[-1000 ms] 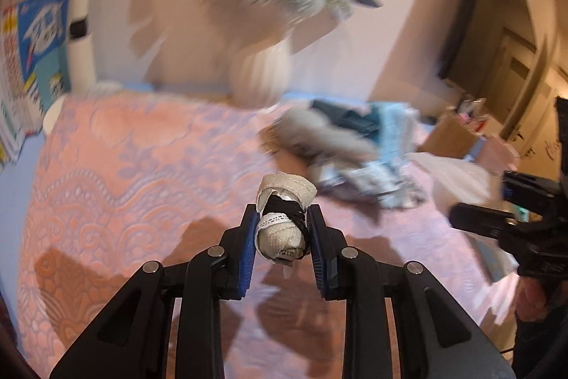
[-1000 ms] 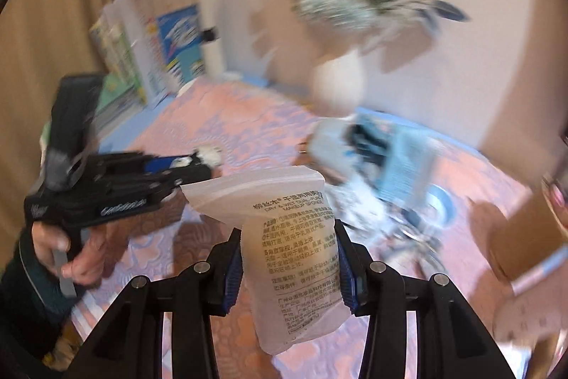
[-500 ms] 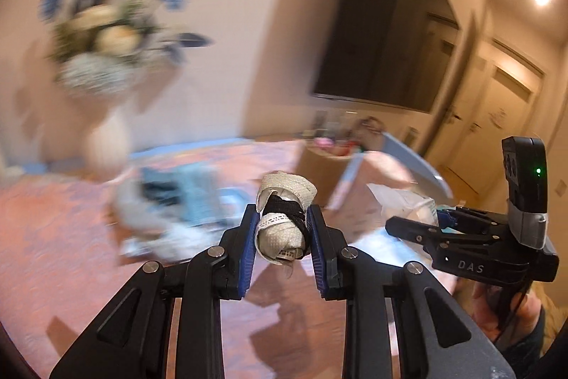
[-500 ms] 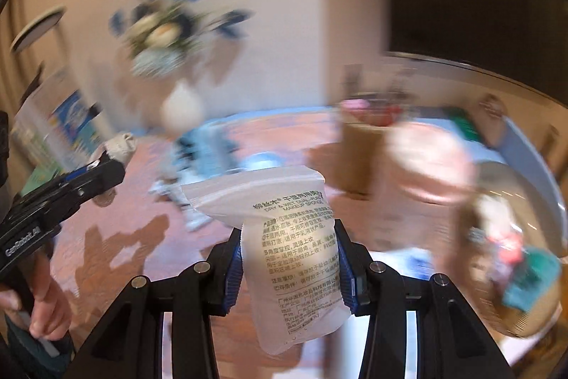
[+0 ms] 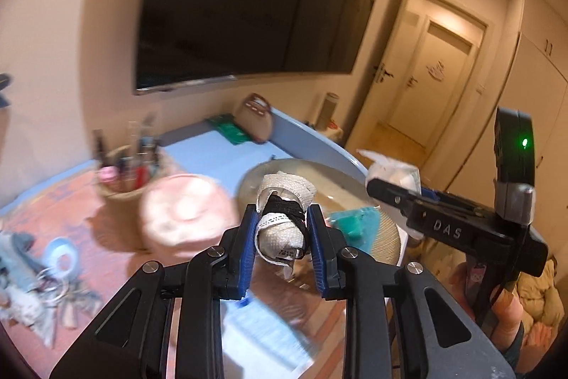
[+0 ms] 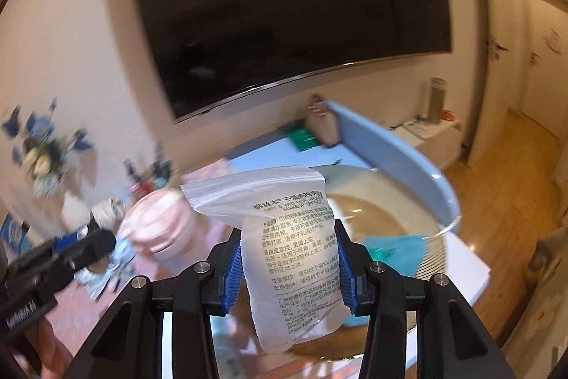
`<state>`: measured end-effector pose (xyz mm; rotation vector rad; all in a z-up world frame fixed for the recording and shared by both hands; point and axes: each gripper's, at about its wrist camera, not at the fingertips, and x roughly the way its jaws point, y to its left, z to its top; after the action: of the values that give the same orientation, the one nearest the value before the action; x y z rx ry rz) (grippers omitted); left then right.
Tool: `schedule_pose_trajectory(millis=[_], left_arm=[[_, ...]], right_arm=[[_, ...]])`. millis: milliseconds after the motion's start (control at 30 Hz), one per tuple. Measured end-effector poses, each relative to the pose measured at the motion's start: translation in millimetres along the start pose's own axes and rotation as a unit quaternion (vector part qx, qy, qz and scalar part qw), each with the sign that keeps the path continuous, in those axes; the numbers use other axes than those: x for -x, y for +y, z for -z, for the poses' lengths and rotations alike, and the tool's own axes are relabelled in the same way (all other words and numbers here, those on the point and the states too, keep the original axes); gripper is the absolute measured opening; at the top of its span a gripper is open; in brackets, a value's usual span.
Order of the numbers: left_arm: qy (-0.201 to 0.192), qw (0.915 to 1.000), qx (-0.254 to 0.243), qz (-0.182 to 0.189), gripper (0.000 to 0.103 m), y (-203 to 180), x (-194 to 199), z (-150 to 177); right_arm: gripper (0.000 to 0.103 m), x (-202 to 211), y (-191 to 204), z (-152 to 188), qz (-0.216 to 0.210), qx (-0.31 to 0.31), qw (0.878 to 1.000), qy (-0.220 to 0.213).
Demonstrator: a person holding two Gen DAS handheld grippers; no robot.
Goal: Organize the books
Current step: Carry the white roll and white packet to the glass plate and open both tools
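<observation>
Left gripper (image 5: 281, 238) is clamped on a small rolled bundle of off-white woven cloth tied with a black band (image 5: 282, 224), blue pads pressing both sides. Right gripper (image 6: 288, 267) is clamped on a translucent zip bag of makeup sponges with printed black text (image 6: 289, 251), bag standing upright between the pads, loose top flopping toward 11 o'clock

Task's thing: no books visible in either view right now, so where they sit can't be told from here; neither tool carries a book

Ahead in both views is a wide shallow ribbed glass bowl (image 6: 401, 212) at about 2 o'clock of the bag, with a teal item (image 6: 397, 253) inside. A round pink lidded container (image 5: 186, 214) is at 9 o'clock of the cloth bundle, a beige holder of pens and brushes (image 5: 122, 173) behind it at 10 o'clock. The whole table area is motion-blurred

Risks, as judgement:
- bag is slick and only pinched at mid-body, a fast swing could let it slide out
- cloth bundle is held near its lower half, may pivot or unroll if the band slips
- the two tools are close together, a crossing path over the bowl could knock them
- dropping hard into glass, or clipping the pink container, could tip things
</observation>
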<state>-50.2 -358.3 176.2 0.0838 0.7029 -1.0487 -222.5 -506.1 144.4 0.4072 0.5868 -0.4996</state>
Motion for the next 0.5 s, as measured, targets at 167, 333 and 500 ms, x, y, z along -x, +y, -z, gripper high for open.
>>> schedule_pose_trajectory(millis=[167, 333, 500], left_arm=[[0.016, 0.9998, -0.010, 0.010, 0.024, -22.7, -32.3, -8.0], [0.021, 0.9995, -0.020, 0.011, 0.024, -38.8, -49.4, -13.7], [0.028, 0.9993, -0.022, 0.008, 0.024, -43.9, -64.8, -16.0]], right_arm=[[0.044, -5.0, -25.4, -10.5, 0.016, -0.013, 1.000, -0.008], [0.044, -13.2, -39.6, -15.8, 0.018, -0.015, 1.000, -0.009], [0.044, -26.2, -46.1, -15.8, 0.031, -0.015, 0.999, -0.003]])
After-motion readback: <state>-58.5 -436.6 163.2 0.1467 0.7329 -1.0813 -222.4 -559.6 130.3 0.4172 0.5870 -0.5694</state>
